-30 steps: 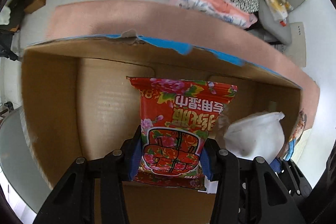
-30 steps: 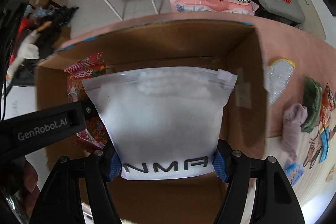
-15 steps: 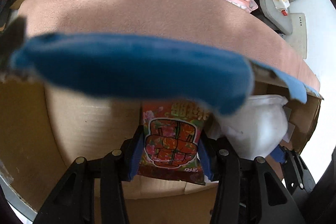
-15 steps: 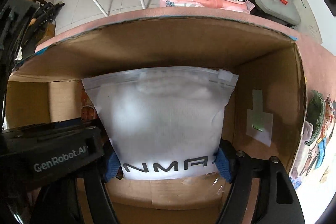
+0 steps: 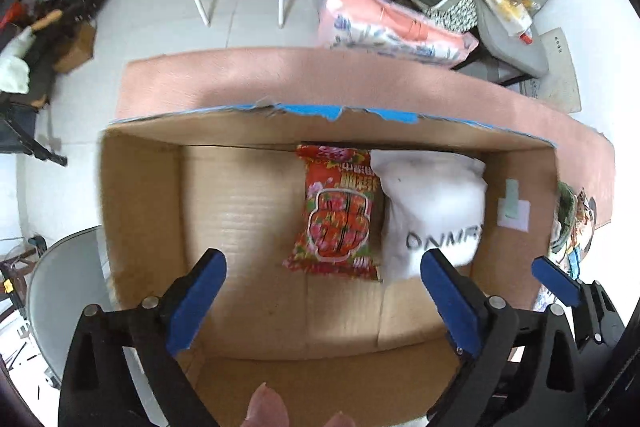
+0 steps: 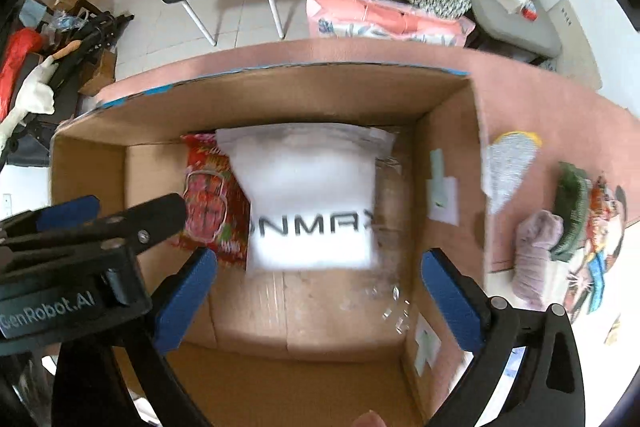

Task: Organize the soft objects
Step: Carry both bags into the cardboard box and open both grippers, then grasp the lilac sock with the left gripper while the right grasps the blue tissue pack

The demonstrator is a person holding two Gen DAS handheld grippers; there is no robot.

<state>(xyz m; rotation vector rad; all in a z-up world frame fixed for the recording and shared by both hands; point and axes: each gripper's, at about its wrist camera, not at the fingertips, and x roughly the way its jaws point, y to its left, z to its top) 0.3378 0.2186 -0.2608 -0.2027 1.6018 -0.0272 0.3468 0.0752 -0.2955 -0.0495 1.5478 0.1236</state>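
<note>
**Both packs lying in box; both grippers empty above it**

The red floral-printed soft plastic pack (image 5: pixel 338 215) lies flat on the floor of the open brown cardboard box (image 5: pixel 140 211), toward the far wall. The white zip-top soft pouch with black lettering (image 6: pixel 310 195) lies just beside it on the right, the two touching or slightly overlapping along one edge; which one is on top I cannot tell. Laid side by side against the far wall, they leave the left half of the box floor bare, likely room for further items.

Left gripper (image 5: pixel 324 303): blue-padded fingers spread wide, holding nothing, above the near part of the box. Right gripper (image 6: pixel 318 299): fingers likewise wide apart and empty, over the pouch's near edge. The left tool's body crosses the lower left of the right wrist view.

Outside the box, on the pink cloth-covered surface (image 6: pixel 532 107) to the right: a silvery-white scrubbing pad with yellow edge (image 6: pixel 508 163), a pale lilac fuzzy bundle (image 6: pixel 536 247), a dark green ribbed cloth (image 6: pixel 572 215). Judgement: these are the remaining soft items. The box's right wall stands between them and the free floor, so each must be lifted over it.
</note>
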